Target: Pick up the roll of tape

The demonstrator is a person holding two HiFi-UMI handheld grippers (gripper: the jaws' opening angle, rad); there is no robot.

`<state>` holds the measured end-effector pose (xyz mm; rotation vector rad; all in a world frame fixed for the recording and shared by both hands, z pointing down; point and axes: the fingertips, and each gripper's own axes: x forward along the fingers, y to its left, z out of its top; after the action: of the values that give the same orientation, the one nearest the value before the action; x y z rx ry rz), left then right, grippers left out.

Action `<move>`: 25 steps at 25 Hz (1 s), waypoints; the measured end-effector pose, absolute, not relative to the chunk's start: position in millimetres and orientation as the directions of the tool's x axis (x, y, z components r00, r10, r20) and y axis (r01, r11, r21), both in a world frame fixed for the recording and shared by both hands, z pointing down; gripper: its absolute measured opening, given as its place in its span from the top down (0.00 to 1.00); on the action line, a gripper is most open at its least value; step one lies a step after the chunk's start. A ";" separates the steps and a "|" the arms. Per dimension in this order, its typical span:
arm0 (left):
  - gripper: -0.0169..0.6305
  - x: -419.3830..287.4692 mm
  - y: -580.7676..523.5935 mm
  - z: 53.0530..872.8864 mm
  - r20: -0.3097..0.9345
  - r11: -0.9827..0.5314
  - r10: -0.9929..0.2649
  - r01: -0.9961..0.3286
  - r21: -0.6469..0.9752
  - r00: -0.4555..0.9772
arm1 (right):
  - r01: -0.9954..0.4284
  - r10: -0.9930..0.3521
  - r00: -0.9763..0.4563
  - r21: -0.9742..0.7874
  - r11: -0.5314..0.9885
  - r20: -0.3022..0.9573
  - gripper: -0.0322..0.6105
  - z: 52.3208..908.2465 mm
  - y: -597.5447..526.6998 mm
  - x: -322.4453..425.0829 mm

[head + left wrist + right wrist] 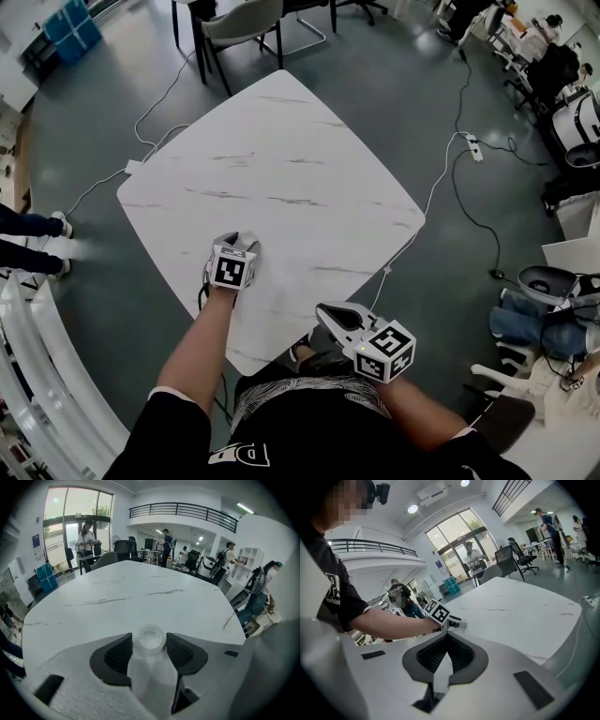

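Roll of tape (150, 639): a small, pale, translucent ring at the lower centre of the left gripper view. It seems to lie flat on the table (281, 159) with its hollow centre turned upward. Being round, it shows no long axis across the tabletop. In the head view your own gripper hides it.

Left gripper (242, 242): released, jaws spread wide. The roll sits between the dark ribbed pads (121, 653), which stand just beside its sides; no squeeze is visible.

Right gripper (448, 639): clenched, pads meeting at the tips, with nothing between them. In the head view it hangs at the table's lower corner, close to your torso.

Edges and room: in the head view the table reads as a rounded diamond. Your left gripper works in its lower left part, near the lower left edge. Bare marbled top runs from there toward the upper right. Chairs (242, 21) stand beyond the top corner, and cables (441, 178) trail over the floor at the right.
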<state>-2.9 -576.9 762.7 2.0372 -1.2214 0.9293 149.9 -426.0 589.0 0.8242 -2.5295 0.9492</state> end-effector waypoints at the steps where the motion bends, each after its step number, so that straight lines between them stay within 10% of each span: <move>1: 0.62 -3.1 -577.0 762.5 0.799 -0.410 -0.499 -0.904 0.123 0.335 | -0.616 -0.407 -0.783 -0.495 0.613 0.470 0.94 589.1 -426.7 150.1; 25: 0.66 -15.4 -560.2 723.5 0.738 -0.506 -0.526 -0.853 0.129 0.424 | -0.635 -0.447 -0.765 -0.427 0.643 0.464 0.94 567.3 -412.6 113.4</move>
<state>-15.4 -560.2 723.5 2.1889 -1.1641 0.8807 113.4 -412.6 567.3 0.8666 -2.5493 0.8395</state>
